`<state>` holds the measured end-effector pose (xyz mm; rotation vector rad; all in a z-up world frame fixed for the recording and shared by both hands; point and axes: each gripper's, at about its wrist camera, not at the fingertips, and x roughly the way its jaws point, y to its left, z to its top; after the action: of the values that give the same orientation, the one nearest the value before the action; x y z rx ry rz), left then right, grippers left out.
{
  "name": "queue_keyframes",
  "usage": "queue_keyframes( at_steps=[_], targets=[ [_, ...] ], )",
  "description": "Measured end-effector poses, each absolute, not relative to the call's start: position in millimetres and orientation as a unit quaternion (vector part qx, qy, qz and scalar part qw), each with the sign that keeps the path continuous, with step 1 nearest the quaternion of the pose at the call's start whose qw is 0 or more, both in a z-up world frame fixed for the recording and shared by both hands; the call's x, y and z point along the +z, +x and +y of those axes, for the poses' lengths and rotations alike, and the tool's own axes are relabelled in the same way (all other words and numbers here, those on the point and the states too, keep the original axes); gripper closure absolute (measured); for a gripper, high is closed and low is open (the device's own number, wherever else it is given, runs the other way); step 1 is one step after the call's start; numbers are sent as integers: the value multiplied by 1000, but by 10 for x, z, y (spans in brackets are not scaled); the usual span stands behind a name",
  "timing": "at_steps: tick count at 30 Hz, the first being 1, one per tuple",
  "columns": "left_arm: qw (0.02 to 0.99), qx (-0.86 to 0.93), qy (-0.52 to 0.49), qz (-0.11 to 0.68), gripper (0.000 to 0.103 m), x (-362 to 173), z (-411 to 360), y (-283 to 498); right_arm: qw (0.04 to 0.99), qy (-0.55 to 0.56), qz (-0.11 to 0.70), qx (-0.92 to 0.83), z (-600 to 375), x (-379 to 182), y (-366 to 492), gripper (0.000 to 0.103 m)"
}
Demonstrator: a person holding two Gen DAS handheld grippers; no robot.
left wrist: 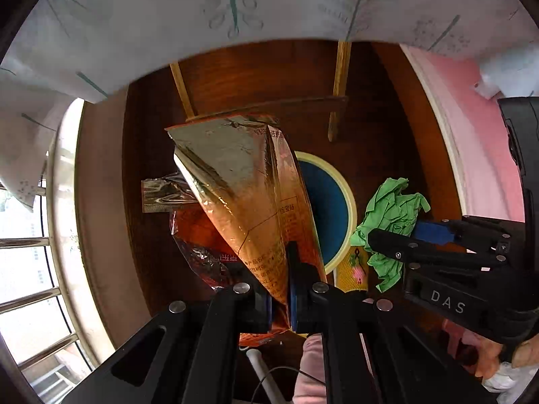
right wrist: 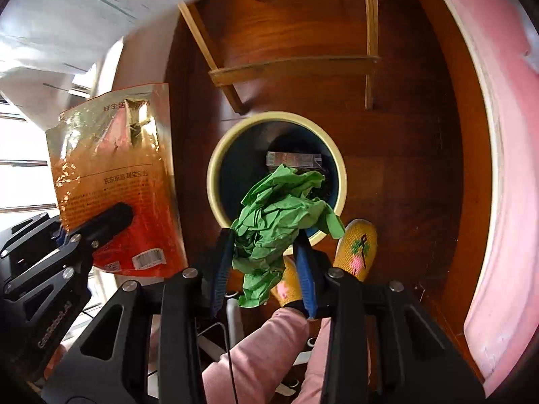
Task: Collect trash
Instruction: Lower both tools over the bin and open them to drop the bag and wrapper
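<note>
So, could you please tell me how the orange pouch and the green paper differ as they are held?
The orange pouch is flat, glossy and printed; the green paper is crumpled, matte and plain. The pouch sits in the left tool beside the bin, while the paper hangs in the right tool over its opening. Both are gripped above the wooden floor.

Left gripper [left wrist: 281, 289] jaws clamped narrow, right gripper [right wrist: 266, 256] jaws wider.

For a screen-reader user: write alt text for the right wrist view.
The right gripper holds a crumpled green paper above a round bin on a wooden floor; a small packet already lies inside the bin. At left, the left gripper holds up an orange foil bag. Yellow slippers and pink trouser legs show below.
</note>
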<state>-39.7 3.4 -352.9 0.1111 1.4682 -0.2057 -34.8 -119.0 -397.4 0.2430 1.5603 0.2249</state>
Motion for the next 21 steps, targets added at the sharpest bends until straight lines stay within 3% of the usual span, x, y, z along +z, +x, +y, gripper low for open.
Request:
queue_keyframes(
  at_steps=[5, 7, 10, 12, 14, 21],
  targets=[
    [723, -98, 48, 682, 96, -4215, 48, -392, 690, 80, 711, 112, -1142, -4693, -228, 69],
    [720, -101, 45, 686, 88, -4430, 105, -403, 685, 78, 715, 114, -1115, -4902, -196, 68],
    [713, -105, 33, 692, 66, -4669, 164, -409, 684, 75, 717, 113, -1140, -5124, -175, 63],
    [714, -102, 25, 692, 46, -4776, 122, -421, 683, 74, 719, 109, -1140, -5228, -183, 55],
    [718, -98, 17, 689, 35, -4794, 149, -430, 680, 79, 722, 104, -1138, -5345, -179, 49],
    [746, -82, 11, 661, 34, -4562, 265, -388, 690, 102, 710, 97, -1172, -5221, -222, 48]
  ],
)
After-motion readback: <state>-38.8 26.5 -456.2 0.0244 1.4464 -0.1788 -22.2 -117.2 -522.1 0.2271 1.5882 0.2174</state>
